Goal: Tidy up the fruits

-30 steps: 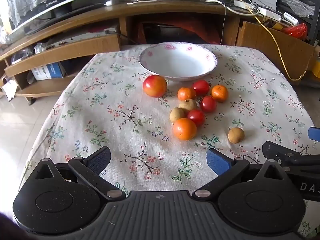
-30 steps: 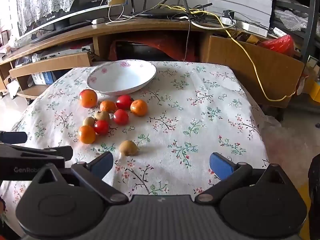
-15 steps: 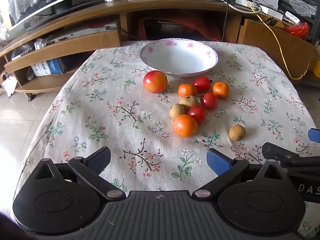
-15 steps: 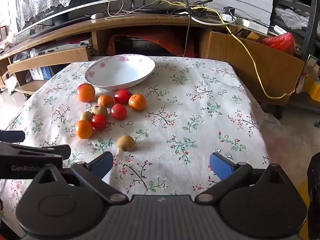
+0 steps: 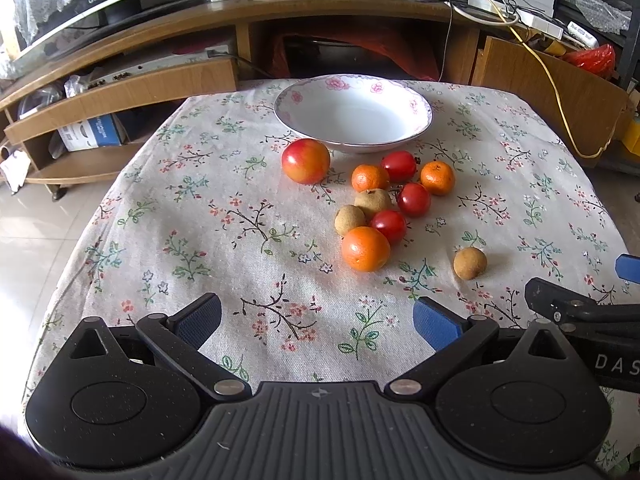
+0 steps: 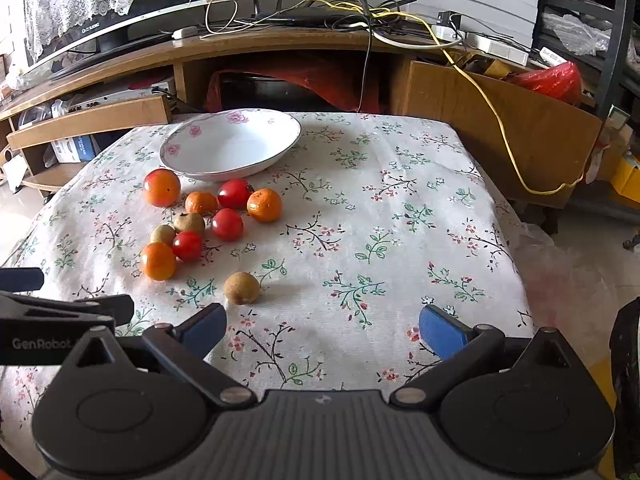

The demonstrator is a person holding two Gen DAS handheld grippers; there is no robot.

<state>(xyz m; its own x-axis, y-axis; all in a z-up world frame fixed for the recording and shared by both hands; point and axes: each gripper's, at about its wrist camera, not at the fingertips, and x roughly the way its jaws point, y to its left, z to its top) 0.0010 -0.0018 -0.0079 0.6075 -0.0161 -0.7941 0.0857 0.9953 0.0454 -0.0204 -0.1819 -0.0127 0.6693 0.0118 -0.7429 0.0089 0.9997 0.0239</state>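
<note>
A white bowl (image 5: 354,114) with pink flowers stands empty at the far side of the floral tablecloth (image 5: 208,240). In front of it lie a red apple (image 5: 306,161), oranges, red tomatoes and brown longans in a loose cluster, the nearest being a large orange (image 5: 365,249). One longan (image 5: 470,263) lies apart to the right. My left gripper (image 5: 316,320) hovers open over the near cloth, short of the fruit. In the right wrist view my right gripper (image 6: 322,330) is open too, with the lone longan (image 6: 241,288) just ahead of its left finger, and the bowl (image 6: 230,144) far left.
A wooden TV stand (image 5: 120,80) with shelves, cables and a yellow cord (image 6: 500,128) runs behind the table. The table's edges drop to a tiled floor (image 5: 24,220) on the left and near a cardboard box (image 6: 500,128) on the right.
Both grippers have moved forward and tilted down a little, so the fruit and bowl sit nearer and lower in view. Both stay open and nothing on the cloth has moved.
</note>
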